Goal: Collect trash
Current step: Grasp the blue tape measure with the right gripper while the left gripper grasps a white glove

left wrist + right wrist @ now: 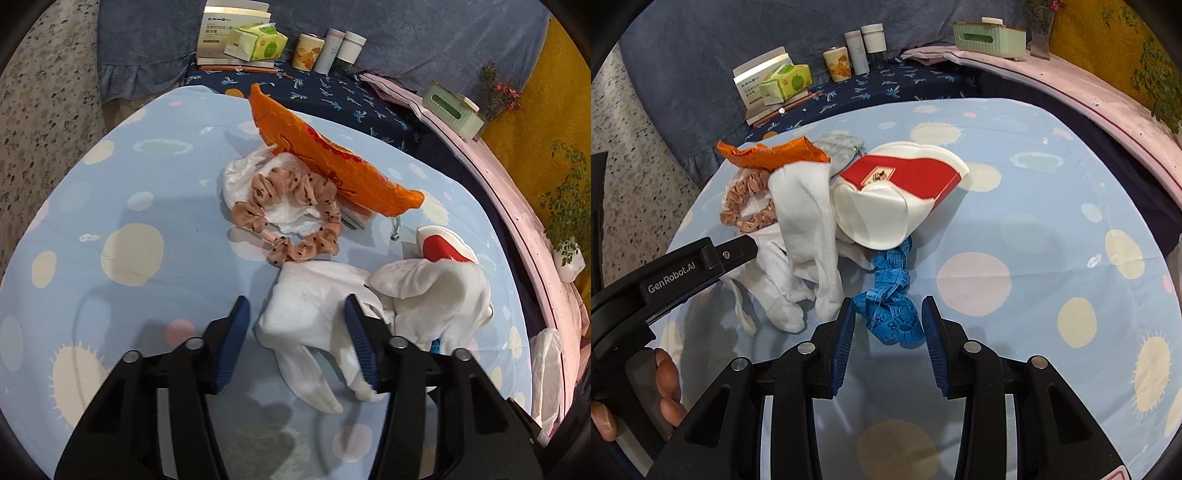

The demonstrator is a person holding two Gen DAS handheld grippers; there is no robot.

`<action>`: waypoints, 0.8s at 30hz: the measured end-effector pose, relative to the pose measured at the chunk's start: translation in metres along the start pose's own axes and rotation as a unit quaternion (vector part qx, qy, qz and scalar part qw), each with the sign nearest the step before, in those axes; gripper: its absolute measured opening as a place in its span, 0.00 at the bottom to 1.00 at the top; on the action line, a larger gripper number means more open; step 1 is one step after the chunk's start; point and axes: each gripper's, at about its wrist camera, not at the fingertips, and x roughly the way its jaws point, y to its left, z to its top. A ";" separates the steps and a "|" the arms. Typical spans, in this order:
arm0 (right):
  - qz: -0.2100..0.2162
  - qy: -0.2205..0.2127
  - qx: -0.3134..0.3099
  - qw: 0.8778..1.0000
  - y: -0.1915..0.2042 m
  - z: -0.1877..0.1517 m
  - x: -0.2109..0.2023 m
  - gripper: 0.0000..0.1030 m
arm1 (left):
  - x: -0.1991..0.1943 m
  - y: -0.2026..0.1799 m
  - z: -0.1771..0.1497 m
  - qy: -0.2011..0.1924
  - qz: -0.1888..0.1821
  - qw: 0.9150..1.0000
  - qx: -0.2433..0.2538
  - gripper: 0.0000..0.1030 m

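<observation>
Left gripper (295, 317) stands partly open astride a white sock (310, 314), right gripper (888, 314) partly open astride a blue tape (890, 295), pads clear of both, with the orange wrapper (332, 155) beyond, leaning behind a scrunchie (295, 218).

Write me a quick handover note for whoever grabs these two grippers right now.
Left gripper: open, jaws around the edge of the white socks, not pinching.
Right gripper: open, jaws either side of the blue tape measure, no grip.
Orange wrapper, crumpled tissue, scrunchie and red-and-white cap sit piled on the dotted sheet.
Done: nothing collected by the look of it.
Left: probably wrapper and tissue.
</observation>
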 end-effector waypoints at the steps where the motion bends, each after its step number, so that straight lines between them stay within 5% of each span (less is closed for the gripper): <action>1: 0.003 0.003 0.002 1.000 -0.001 -0.001 0.001 0.28 | 0.001 -0.001 -0.001 0.001 0.000 1.000 0.001 0.41; 3: 0.006 0.001 0.006 1.000 -0.003 -0.003 0.002 0.23 | 0.000 -0.001 -0.003 -0.001 0.007 1.000 0.000 0.27; 9: 0.015 -0.001 0.013 1.000 -0.008 -0.009 -0.005 0.18 | -0.010 0.000 -0.007 -0.009 0.005 1.000 -0.007 0.14; 24: 0.029 -0.080 0.035 0.996 -0.037 -0.011 -0.093 0.17 | -0.096 -0.038 -0.016 -0.079 -0.003 0.997 0.021 0.12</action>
